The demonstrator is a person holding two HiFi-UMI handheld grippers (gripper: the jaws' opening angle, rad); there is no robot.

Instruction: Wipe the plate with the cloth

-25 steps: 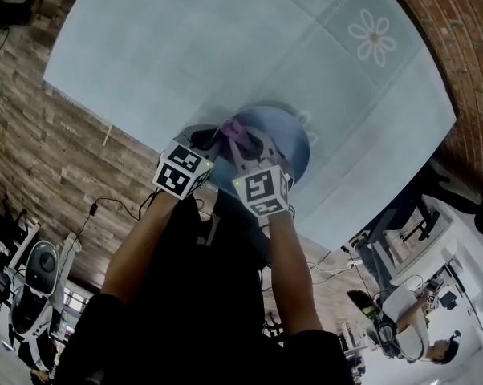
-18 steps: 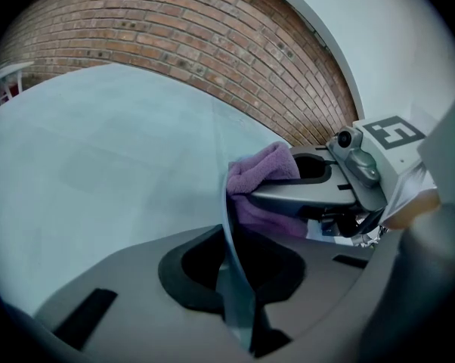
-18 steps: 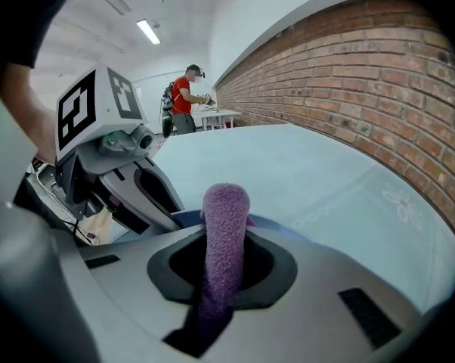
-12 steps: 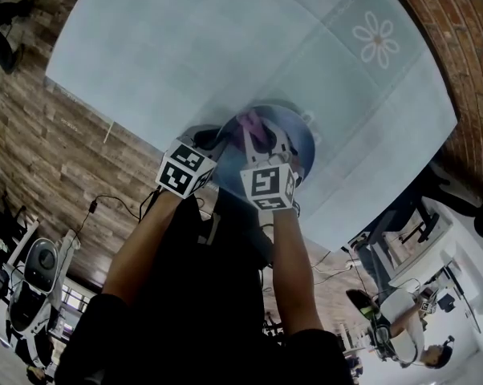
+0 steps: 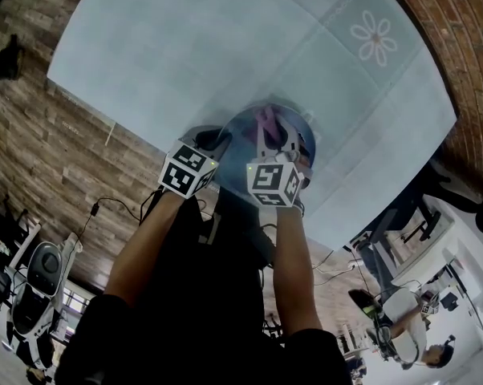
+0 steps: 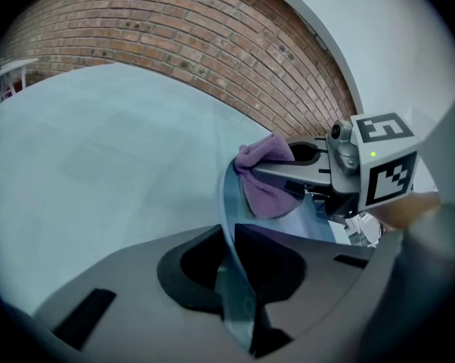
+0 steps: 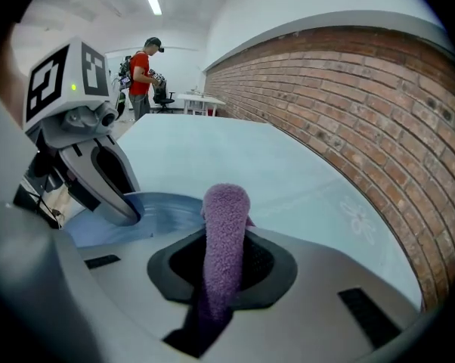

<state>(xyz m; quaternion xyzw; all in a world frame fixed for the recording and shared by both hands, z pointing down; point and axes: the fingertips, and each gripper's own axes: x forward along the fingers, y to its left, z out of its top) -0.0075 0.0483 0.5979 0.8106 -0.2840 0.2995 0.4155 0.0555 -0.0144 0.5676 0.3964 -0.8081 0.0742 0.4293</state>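
Nearest the head camera, two forearms [image 5: 294, 271] are reaching forward and down, each ending in a gripper with a marker cube on it.

Left gripper [image 6: 233, 267]: the jaws are clamping the near rim of the blue plate [image 6: 303, 221]. The rim is standing edge-on between the pads, and both pads are pressing on it.

Right gripper [image 7: 224, 259]: the jaws are pinching a purple cloth [image 7: 226, 203]. One fold is sticking up out of the gap and the rest is hanging past the fingertips.

In the head view the two grippers are sitting side by side, near each other but apart, left on the plate's near-left rim and right over its middle. The left gripper view shows the cloth bunched at the right gripper's fingertips and touching the plate's upper face just inside the rim.

The plate is sitting over the near part of a pale blue table [image 5: 185, 46]. I cannot tell whether its underside is resting on that surface.

Farther out, a white flower motif [image 5: 374, 37] is showing on the table toward its far right corner. A wooden floor [image 5: 41, 151] is running along the table's left side and a brick wall [image 5: 466, 54] is standing beyond its right side.

Farthest off, in the right gripper view, a person [image 7: 142, 78] in a red top is standing by white desks.
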